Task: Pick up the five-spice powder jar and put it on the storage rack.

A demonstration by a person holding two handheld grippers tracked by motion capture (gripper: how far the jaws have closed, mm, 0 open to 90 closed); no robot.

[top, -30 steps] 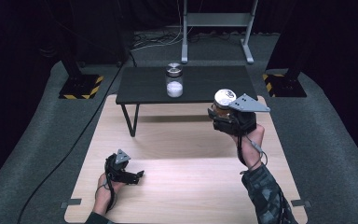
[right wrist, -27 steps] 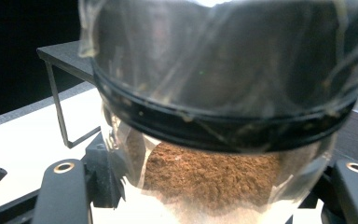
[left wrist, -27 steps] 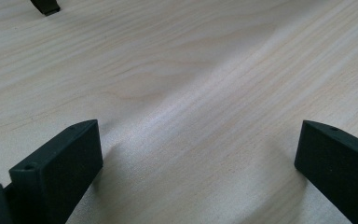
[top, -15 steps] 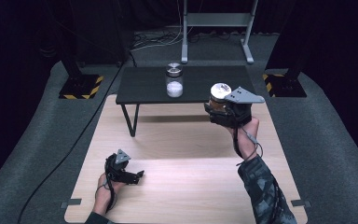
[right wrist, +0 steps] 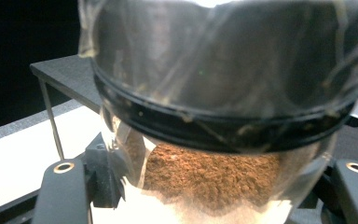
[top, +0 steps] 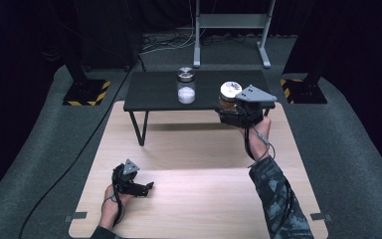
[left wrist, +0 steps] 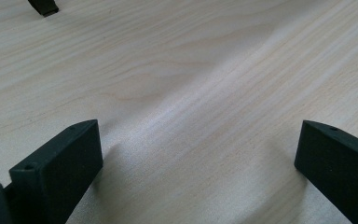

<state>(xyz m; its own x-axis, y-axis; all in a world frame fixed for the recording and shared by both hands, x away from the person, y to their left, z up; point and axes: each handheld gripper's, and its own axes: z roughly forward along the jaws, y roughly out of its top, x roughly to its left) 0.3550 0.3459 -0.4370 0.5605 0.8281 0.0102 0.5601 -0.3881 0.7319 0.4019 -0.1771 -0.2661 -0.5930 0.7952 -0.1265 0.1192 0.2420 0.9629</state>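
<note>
My right gripper [top: 229, 110] is shut on a glass jar of brown powder [top: 227, 97] with a pale lid, held above the right front edge of the small black table [top: 154, 92]. Up close, the right gripper view shows the jar [right wrist: 214, 177] wedged between both jaws, its dark lid band above the brown powder. A second jar [top: 186, 85], holding white powder under a metal lid, stands upright on the black table's middle. My left gripper [top: 146, 187] rests low on the wooden board [top: 199, 164], open, with bare wood [left wrist: 191, 116] between its jaws.
The black table stands on thin legs [top: 140, 127] at the board's far edge. Two stand bases with yellow-black stripes [top: 87, 94] [top: 298, 92] flank it. A cable [top: 69, 164] runs along the grey floor at left. A metal frame [top: 229, 30] stands behind.
My right gripper has carried the brown-powder jar to the left and farther away, up to the black table's front edge. The left gripper has stayed put.
</note>
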